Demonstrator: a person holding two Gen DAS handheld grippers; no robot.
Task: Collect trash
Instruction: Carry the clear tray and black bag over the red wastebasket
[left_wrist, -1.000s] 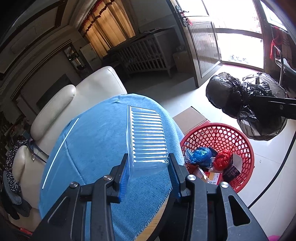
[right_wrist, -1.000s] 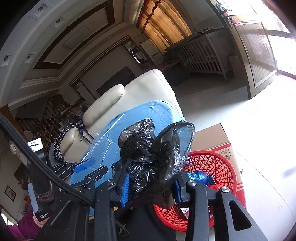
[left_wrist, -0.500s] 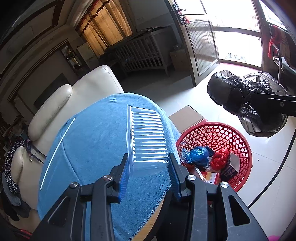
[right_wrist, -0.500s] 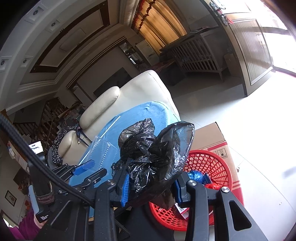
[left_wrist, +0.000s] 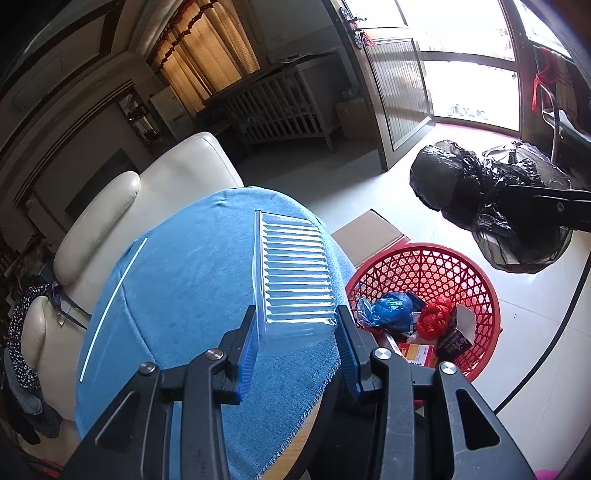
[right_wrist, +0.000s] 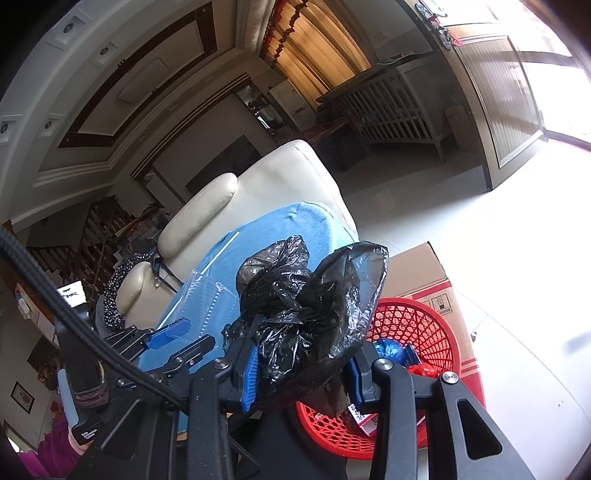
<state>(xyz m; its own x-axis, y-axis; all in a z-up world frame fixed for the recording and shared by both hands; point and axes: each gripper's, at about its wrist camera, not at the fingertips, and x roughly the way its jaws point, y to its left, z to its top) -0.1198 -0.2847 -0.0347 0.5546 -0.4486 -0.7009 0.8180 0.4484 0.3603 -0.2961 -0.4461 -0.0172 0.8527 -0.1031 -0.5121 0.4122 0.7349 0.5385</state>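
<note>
My left gripper (left_wrist: 297, 328) is shut on a clear ribbed plastic tray (left_wrist: 295, 273) and holds it above the blue-clothed table (left_wrist: 184, 288). My right gripper (right_wrist: 301, 363) is shut on a crumpled black plastic bag (right_wrist: 306, 306), held over the near side of the red mesh basket (right_wrist: 417, 325). In the left wrist view the bag (left_wrist: 480, 199) hangs above and to the right of the basket (left_wrist: 436, 266), which holds blue and red bags and small boxes. The tray also shows in the right wrist view (right_wrist: 208, 299).
A thin white stick (left_wrist: 110, 306) lies on the blue cloth. A cream leather armchair (left_wrist: 147, 199) stands behind the table. A cardboard box (right_wrist: 424, 273) sits on the white floor beside the basket. A black cable (left_wrist: 554, 325) crosses the floor at right.
The left gripper has shifted slightly with the tray still in it. The black bag has moved a little lower toward the basket. Both grips hold as before.
</note>
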